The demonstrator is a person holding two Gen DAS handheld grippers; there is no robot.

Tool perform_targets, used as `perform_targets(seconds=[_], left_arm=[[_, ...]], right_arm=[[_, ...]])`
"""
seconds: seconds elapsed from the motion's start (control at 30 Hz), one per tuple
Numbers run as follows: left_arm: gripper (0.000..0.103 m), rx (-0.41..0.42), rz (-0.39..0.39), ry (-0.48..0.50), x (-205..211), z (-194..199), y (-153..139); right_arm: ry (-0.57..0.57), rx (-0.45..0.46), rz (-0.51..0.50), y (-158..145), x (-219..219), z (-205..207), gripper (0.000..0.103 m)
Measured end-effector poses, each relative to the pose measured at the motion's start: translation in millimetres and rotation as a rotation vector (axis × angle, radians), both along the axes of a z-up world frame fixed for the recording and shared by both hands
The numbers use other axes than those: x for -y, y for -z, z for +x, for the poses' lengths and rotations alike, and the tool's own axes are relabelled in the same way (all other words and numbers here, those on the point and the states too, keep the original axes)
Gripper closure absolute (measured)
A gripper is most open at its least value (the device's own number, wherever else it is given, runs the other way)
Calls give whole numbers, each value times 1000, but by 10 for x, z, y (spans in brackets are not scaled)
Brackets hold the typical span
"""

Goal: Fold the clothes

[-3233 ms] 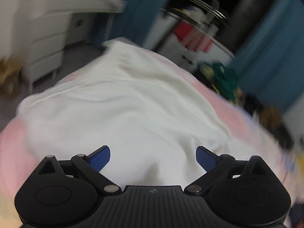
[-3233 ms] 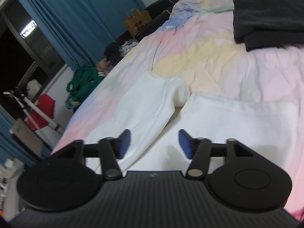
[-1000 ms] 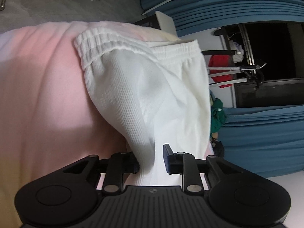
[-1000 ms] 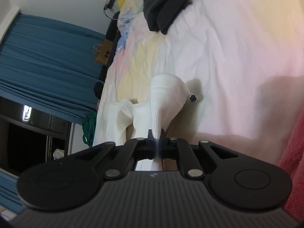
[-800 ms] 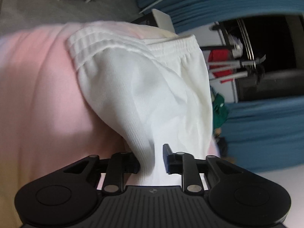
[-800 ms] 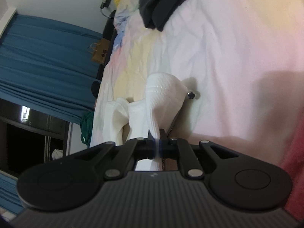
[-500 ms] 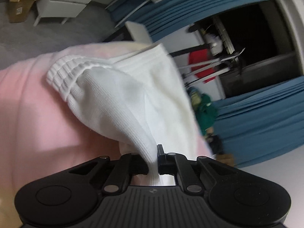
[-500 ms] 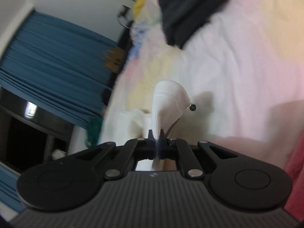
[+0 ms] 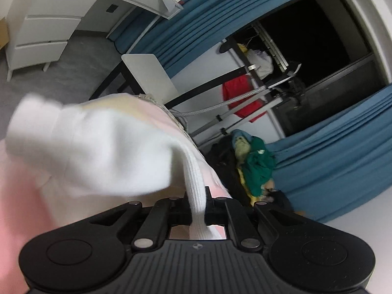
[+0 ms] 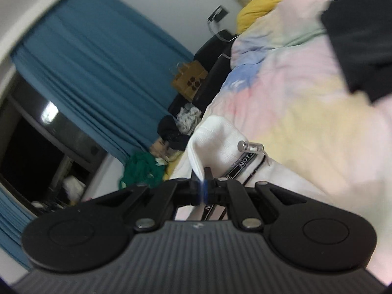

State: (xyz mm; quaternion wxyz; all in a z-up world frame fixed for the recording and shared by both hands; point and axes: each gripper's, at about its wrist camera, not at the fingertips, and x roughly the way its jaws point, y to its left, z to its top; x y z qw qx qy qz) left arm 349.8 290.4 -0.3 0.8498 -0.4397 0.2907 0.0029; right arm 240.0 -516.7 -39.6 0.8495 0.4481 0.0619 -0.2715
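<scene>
A bedroom is being shown, with a bed (image 10: 306,112) covered by a pastel quilt of pink, yellow and blue patches, teal curtains (image 9: 325,161) hanging along the far wall, and a dark window between them. A white garment (image 9: 103,152) is being held up off the quilt by both grippers (its shape is blurred in the left wrist view, so the kind of garment cannot be told for certain). In the left wrist view the left gripper (image 9: 198,202) is being kept closed, its jaws pressed tight on a ribbed edge of the white cloth, which is running up between them and spreading out to the left above the pink bedding. In the right wrist view the right gripper (image 10: 204,191) is likewise being kept closed, its jaws pinched on a folded corner of the same white cloth; a black and white drawstring (image 10: 241,165) with a clear tip is being seen hanging just beside that corner. A black piece of clothing (image 10: 362,46) is lying on the quilt well apart from the white one, towards the upper right. On the floor beyond the bed a green heap of clothes (image 9: 257,169) is lying near the curtains, and a white chest of drawers (image 9: 39,31) is standing at the far left.
</scene>
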Motion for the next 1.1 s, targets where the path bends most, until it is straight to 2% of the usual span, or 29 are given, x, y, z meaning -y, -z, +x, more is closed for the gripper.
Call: perform_targets(seconds=[0.1,0.2,0.33,0.43,0.47,0.5,0.57,0.6,0.63,0.67,0.7,0.73,0.87,0.97,1.1], left_arm=[[96,-53,38,-13,159,725,185],[96,-101,60,-33,277,1286,488],[94,-151,103,-21,379,1655,883],[91,-145,143,14,411,1739,996],[89,-133,145,27,410,1721,986],[82,-121,147,41,410,1703,977],[73,-88,151,76,411,1598,901],[64,-71,156,88,410,1528,857],[57,-47,154,93,418,1410,827],[40,-22,150,95,429,1274,803],[32,-7,151,89,453,1140,792],[31,3,153,81,482,1005,785],[24,28,119,66,602,415,793],[21,11,36,35,579,102,933],[21,-41,-106,-13,497,-203,1162]], right_arm=[[-11,-87,-40,159,92,659,97],[-24,-161,-58,460,160,1161,97],[-28,-259,-15,912,249,1530,97],[-58,-271,16,1133,279,1632,94],[-73,-262,32,1159,291,1612,92],[-87,-249,48,1166,296,1582,91],[-113,-224,71,1155,287,1493,80],[-120,-214,69,1117,253,1410,76],[-128,-204,67,1078,220,1327,65],[-136,-194,65,1040,186,1243,57],[-143,-183,63,1002,153,1160,54],[-151,-173,61,963,119,1077,51],[-156,-135,104,856,-80,693,50],[-143,-108,145,838,-263,426,50],[-57,-158,126,824,-557,107,50]])
